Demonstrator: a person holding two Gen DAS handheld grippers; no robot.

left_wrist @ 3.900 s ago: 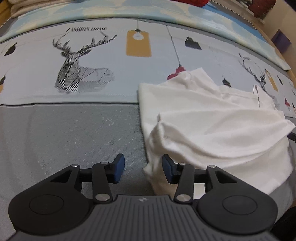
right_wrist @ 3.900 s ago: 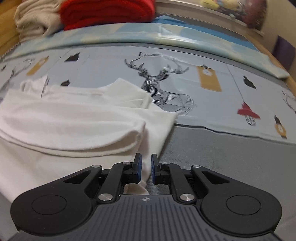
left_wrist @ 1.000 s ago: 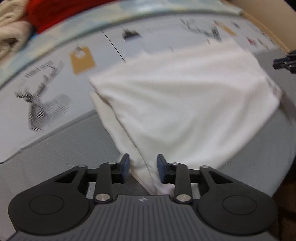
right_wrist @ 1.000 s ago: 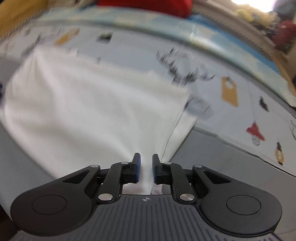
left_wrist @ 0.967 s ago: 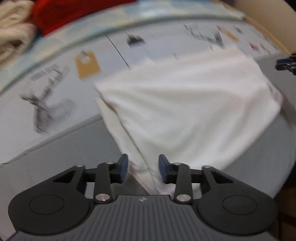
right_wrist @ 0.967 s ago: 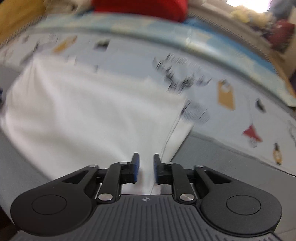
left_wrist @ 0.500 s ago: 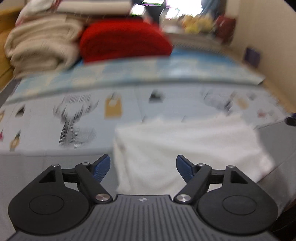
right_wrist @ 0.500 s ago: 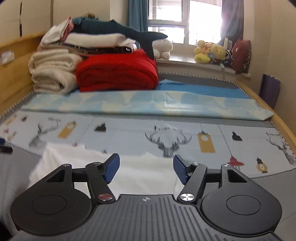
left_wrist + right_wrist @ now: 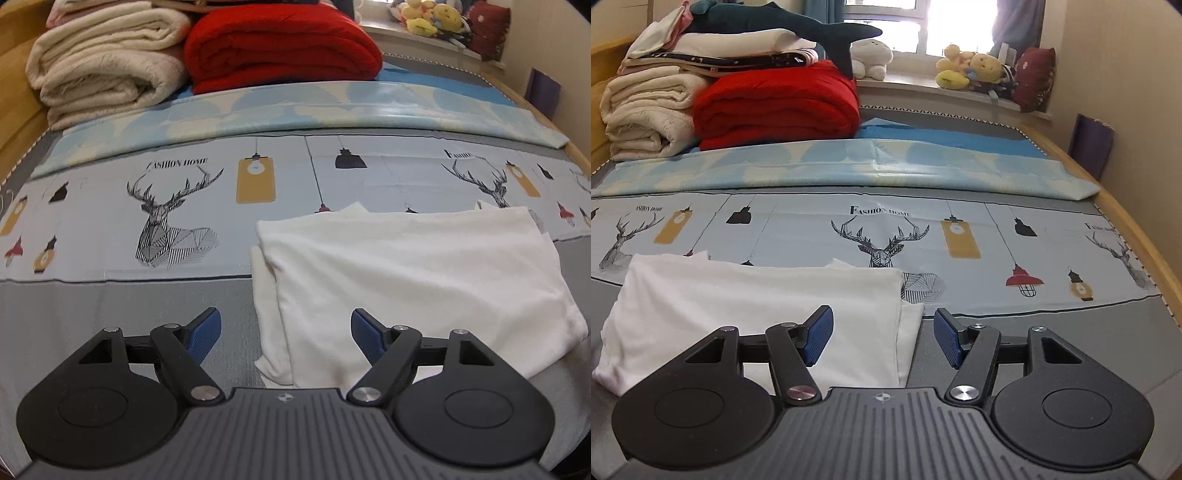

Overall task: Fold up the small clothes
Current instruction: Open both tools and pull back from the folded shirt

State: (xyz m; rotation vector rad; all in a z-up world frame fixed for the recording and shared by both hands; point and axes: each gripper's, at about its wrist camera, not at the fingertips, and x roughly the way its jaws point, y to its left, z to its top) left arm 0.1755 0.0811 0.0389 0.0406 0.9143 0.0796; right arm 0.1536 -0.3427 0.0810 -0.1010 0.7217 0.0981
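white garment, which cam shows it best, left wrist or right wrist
The left wrist view: the folded white garment fills the middle, with all its edges and the layered left side visible. In the right wrist view the garment sits low and left, partly hidden behind the open right gripper.

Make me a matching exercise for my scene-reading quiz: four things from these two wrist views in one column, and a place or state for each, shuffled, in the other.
Things:
1. white garment
2. red blanket
3. cream blanket
4. left gripper

Places or states:
A. folded, at the far left of the pile at the head of the bed
B. open, holding nothing
C. folded flat on the bed, just ahead of both grippers
D. folded, to the right of the cream one

Pairs: 1-C, 2-D, 3-A, 4-B
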